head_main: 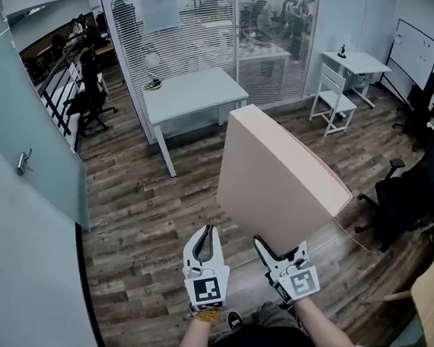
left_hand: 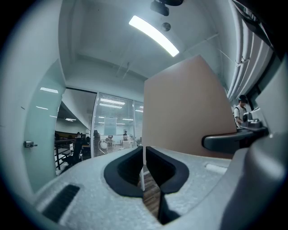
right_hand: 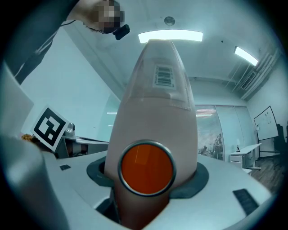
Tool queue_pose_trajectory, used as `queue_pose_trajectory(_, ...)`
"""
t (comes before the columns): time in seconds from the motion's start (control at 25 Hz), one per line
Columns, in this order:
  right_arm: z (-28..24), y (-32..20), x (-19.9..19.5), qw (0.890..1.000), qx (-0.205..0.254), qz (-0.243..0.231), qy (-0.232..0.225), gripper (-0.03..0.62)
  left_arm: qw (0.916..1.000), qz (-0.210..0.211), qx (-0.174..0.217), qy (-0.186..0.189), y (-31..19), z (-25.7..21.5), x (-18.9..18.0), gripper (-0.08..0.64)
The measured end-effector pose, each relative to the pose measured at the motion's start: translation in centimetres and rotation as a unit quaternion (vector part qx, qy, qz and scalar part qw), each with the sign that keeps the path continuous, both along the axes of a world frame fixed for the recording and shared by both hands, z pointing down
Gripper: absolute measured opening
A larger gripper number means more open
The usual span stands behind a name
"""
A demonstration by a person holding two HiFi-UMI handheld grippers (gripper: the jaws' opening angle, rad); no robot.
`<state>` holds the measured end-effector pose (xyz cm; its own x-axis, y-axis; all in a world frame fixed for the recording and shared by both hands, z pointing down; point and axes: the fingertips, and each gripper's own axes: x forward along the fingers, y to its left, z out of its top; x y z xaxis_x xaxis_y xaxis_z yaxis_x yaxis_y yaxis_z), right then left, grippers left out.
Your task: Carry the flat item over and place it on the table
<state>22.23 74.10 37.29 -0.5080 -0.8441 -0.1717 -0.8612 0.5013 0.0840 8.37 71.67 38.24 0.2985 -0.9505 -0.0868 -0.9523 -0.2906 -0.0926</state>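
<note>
**One gripper carries the tall box; the desk is well ahead**

The flat box (head_main: pixel 280 177) is in the air, tilted, with its broad beige face toward the person. The right gripper (head_main: pixel 268 250) is closed on its narrow lower edge. In the right gripper view this edge fills the space between the jaws and rises straight up from them. The left gripper (head_main: pixel 207 236) has its jaws together on nothing. It is just beside the lower left corner of the box, but apart from it. The white desk (head_main: pixel 192 94) stands well apart, across the wooden floor.

I judge the step in hand to be the carrying. Nearly all of the box stands above a single grip, so it may swing or slip. It would be safer to bring the left gripper to the free edge as a second support, and to walk slowly. At the desk, the best way seems to be to rest one long edge first and then lower the broad face. The black chair (head_main: pixel 414 193) on the right should get enough room.

Some things are not clear. The box hides the floor behind it. No view shows how deep the right jaws hold the edge. I cannot tell whether the orange disc (right_hand: pixel 146 167) belongs to the box or to the gripper. The barcode label (right_hand: pixel 164 75) is too small to read.
</note>
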Motion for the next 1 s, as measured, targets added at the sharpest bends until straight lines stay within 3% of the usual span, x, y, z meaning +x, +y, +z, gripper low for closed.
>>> queue_pose_trajectory(0.44, 1.6, -9.1, -3.4, 1.000, -0.010, -0.011, -0.001, 0.293, 0.9999, -0.009, -0.007, 0.005, -8.8, 1.5, -3.1, 0.034)
queue_pose_trajectory(0.72, 0.7, -18.8, -3.8, 1.000, -0.015, -0.003, -0.009, 0.291, 0.9999, -0.010, -0.004, -0.010, -17.5, 0.3, -3.2, 0.034)
queue_pose_trajectory(1.0, 1.9, -28.3, -3.4, 1.000, -0.016, -0.027, -0.004, 0.288, 0.9991, -0.038, 0.003, -0.019, -27.3, -0.4, -3.9, 0.034)
